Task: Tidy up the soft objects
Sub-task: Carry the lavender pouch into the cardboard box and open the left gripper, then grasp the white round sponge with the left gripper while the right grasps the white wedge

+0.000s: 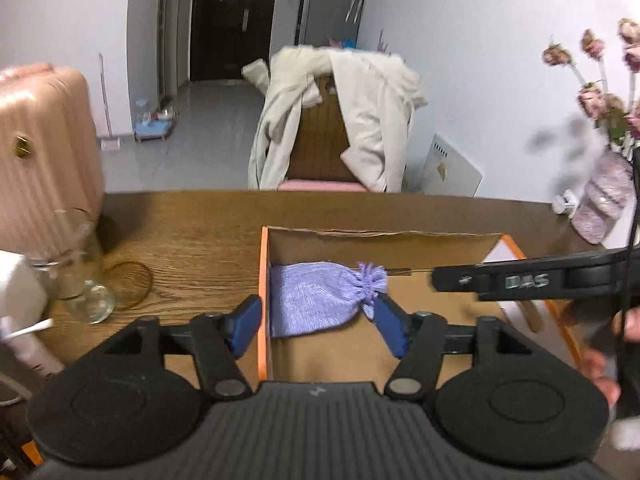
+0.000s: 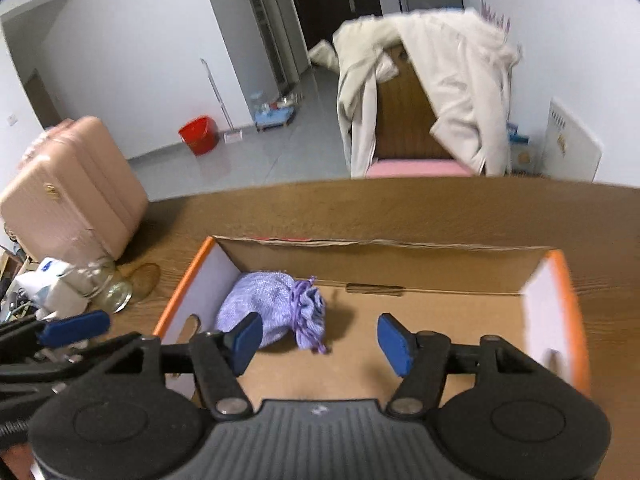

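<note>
A lilac knitted drawstring pouch [image 1: 316,300] lies in the left end of an open cardboard box [image 1: 376,240] with orange edges. My left gripper [image 1: 318,330] is open and straddles the box's left wall just in front of the pouch, touching nothing. The right gripper's arm crosses the box at the right in the left wrist view. In the right wrist view the pouch [image 2: 268,304] lies in the box [image 2: 400,250], and my right gripper [image 2: 320,338] is open and empty above the box floor, to the right of the pouch.
The box stands on a wooden table [image 1: 188,236]. A glass jar [image 1: 80,272] and white items stand at the table's left. A vase of dried flowers [image 1: 604,192] stands at the right. A chair with a cream coat [image 1: 340,120] is behind the table, a pink suitcase [image 2: 76,196] to the left.
</note>
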Action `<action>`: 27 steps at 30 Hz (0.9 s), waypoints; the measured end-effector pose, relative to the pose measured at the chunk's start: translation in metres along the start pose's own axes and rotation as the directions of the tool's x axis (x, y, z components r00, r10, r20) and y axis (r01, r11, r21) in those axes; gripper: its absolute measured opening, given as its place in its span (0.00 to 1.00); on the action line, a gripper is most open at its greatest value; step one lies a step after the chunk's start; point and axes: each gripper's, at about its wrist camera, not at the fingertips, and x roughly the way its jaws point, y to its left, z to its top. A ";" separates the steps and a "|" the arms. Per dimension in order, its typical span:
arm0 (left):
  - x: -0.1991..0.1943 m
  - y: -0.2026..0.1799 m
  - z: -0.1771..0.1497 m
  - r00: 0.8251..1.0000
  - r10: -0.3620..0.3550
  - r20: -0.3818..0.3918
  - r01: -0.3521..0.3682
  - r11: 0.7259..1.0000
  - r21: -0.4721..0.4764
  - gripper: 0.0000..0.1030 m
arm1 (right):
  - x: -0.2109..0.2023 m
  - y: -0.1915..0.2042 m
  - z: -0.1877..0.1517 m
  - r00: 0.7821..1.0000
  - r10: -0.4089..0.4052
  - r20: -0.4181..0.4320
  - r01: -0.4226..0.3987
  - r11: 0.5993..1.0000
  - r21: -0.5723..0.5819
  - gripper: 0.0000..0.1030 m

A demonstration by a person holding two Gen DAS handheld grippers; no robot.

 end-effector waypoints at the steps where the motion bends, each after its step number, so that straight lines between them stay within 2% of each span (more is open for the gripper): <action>1: -0.017 -0.003 -0.005 1.000 0.004 0.020 -0.005 1.000 0.012 0.68 | -0.018 0.000 -0.007 1.000 0.002 0.017 -0.002 1.000 -0.016 0.65; 5: -0.081 -0.012 -0.042 0.994 0.020 0.110 -0.026 0.998 0.055 0.78 | -0.093 0.004 -0.048 0.995 0.047 0.093 -0.039 0.996 -0.079 0.66; 8: -0.127 -0.019 -0.088 0.983 0.016 0.181 -0.029 0.997 0.069 0.84 | -0.147 0.011 -0.096 0.980 0.090 0.176 -0.067 0.989 -0.131 0.77; 9: -0.137 -0.022 -0.102 0.981 0.016 0.195 -0.031 0.997 0.074 0.84 | -0.162 0.014 -0.115 0.975 0.094 0.200 -0.064 0.986 -0.154 0.81; 13: -0.177 -0.028 -0.165 0.967 0.028 0.251 -0.048 0.996 0.075 0.90 | -0.202 0.028 -0.184 0.958 0.107 0.265 -0.045 0.972 -0.230 0.83; 20: -0.215 -0.026 -0.241 0.971 0.049 0.236 -0.037 0.998 -0.052 0.93 | -0.230 0.051 -0.275 0.946 0.066 0.317 0.012 0.971 -0.238 0.83; 25: -0.227 -0.026 -0.276 0.975 0.056 0.213 -0.051 0.998 -0.031 0.94 | -0.226 0.064 -0.313 0.952 0.019 0.307 0.045 0.979 -0.199 0.83; 27: -0.225 -0.028 -0.283 0.979 0.050 0.199 -0.047 0.999 -0.019 0.94 | -0.222 0.067 -0.326 0.956 0.023 0.291 0.034 0.981 -0.189 0.82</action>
